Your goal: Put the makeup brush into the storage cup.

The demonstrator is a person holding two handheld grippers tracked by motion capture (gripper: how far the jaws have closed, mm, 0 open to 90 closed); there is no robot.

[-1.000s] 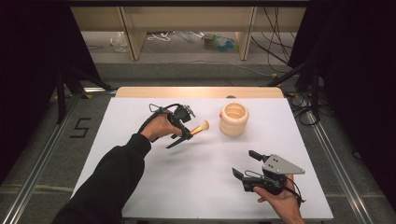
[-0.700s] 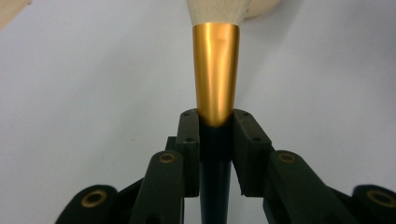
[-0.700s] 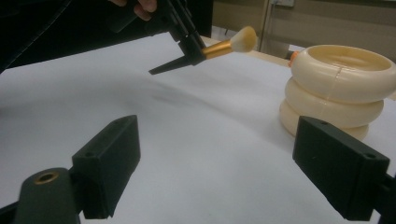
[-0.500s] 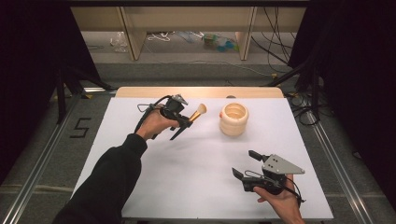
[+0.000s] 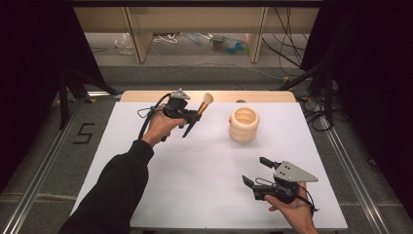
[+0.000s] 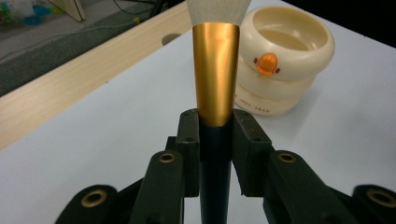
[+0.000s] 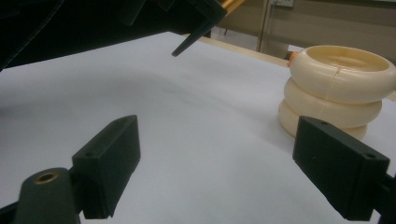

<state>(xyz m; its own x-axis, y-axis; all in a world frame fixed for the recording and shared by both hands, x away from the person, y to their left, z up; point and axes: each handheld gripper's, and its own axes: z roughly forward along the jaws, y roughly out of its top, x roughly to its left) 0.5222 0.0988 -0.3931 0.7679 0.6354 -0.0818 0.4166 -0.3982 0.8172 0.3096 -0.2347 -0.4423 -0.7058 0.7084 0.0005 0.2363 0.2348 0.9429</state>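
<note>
At upper centre of the high view, the left gripper [image 5: 191, 117], clamped on a makeup brush [image 5: 204, 103], carries it toward the cream ringed holder [image 5: 244, 124]. Next, probably: tilt the brush upright above the holder's mouth. At lower right, the right gripper [image 5: 258, 171] rests with jaws apart.

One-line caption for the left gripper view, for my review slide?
Left gripper shut on a makeup brush, aimed toward the cream ringed holder on the white table.

Surface: white table top [image 5: 195, 165], seen in all three views, wooden strip [image 5: 146, 96] along the far edge.
On it: cream ringed holder [image 5: 244, 124], set right of centre toward the far side, upright, open at the top; small orange mark on its upper ring.
Rest of the surface: plain white.
</note>
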